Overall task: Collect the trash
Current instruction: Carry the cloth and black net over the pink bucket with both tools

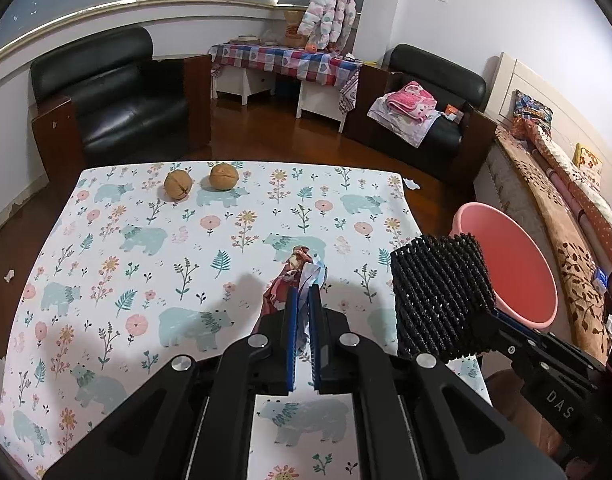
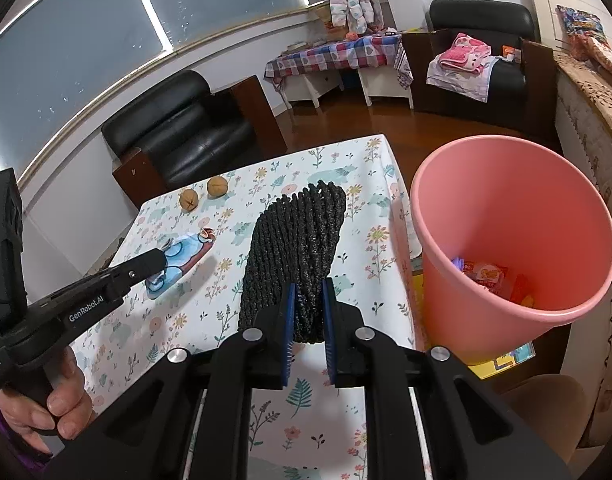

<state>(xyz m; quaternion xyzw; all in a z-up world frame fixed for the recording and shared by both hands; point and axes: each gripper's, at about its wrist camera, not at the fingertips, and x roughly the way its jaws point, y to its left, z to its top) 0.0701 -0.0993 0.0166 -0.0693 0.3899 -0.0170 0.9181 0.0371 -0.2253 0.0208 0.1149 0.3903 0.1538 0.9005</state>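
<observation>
My left gripper [image 1: 303,294] is shut on a crumpled red and white wrapper [image 1: 293,276], which lies on the floral tablecloth [image 1: 145,240]. The wrapper also shows in the right wrist view [image 2: 181,258], blue and white, at the left gripper's tip. My right gripper [image 2: 308,292] is shut on a black foam mesh sleeve [image 2: 297,248] and holds it above the table's right side; the sleeve also shows in the left wrist view [image 1: 442,296]. A pink bin [image 2: 514,240] stands on the floor right of the table with wrappers inside.
Two walnuts [image 1: 201,182] sit near the table's far edge. Black armchairs [image 1: 117,92], a checked side table [image 1: 285,60] and a bed [image 1: 554,184] stand around the room. White scraps [image 1: 412,184] lie on the wooden floor.
</observation>
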